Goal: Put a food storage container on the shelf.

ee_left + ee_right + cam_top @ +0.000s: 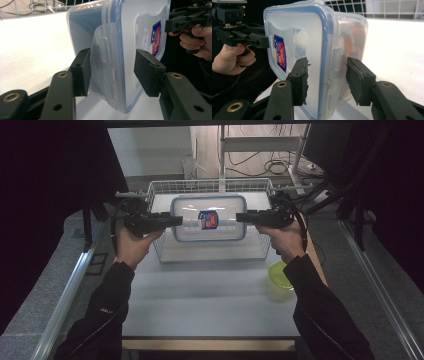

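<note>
The clear lidded container (209, 218) hangs level over the wire basket (161, 187) on the counter (210, 290), lid up, long axis running across between the hands. The left hand-held gripper (175, 220) pinches one short end, the right hand-held gripper (242, 217) the other. The gripper views show side latch flaps; the high view shows a green bowl (281, 275).

Container (208, 218): clear glossy plastic, blue-rimmed lid, paper-like label. Basket (162, 187): white wire. Table (210, 295): matt white. Bowl (281, 275): glossy green plastic.
</note>
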Action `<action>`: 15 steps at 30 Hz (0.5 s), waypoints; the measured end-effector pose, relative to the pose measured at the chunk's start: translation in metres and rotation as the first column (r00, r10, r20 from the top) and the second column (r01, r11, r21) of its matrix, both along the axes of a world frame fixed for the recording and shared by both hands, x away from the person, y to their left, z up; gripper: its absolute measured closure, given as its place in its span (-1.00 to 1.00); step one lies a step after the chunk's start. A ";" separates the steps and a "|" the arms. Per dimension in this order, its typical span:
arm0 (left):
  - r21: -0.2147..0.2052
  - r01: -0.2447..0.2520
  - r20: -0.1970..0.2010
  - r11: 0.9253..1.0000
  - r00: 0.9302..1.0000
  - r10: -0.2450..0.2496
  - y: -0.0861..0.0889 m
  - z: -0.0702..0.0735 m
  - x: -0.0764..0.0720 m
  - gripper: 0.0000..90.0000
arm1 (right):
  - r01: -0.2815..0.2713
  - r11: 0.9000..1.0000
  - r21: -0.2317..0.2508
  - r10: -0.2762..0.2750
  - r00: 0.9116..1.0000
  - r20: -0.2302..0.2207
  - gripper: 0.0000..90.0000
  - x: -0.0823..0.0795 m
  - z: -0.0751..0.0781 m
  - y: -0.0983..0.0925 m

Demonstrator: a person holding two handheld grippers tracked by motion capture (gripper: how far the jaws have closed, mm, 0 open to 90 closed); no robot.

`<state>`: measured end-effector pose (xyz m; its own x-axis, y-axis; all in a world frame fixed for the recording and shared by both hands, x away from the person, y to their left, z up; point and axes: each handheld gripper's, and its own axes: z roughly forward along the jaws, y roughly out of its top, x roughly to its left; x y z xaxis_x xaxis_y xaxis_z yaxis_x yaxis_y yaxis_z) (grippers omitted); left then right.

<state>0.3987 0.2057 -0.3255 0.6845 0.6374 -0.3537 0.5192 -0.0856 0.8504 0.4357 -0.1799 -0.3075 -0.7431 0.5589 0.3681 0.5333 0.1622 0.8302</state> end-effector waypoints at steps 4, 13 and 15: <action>-0.011 -0.002 0.003 1.000 1.000 0.002 0.001 0.003 0.010 0.09 | 0.009 1.000 0.000 -0.009 1.000 0.003 0.18 0.009 0.005 0.001; -0.038 -0.016 0.002 0.999 1.000 0.016 0.002 0.008 0.031 0.10 | 0.034 0.998 0.049 -0.033 0.999 -0.020 0.17 0.033 0.009 0.001; -0.047 -0.019 -0.001 0.999 1.000 0.019 0.003 0.007 0.035 0.10 | 0.038 0.998 0.049 -0.037 0.999 -0.025 0.17 0.037 0.009 0.002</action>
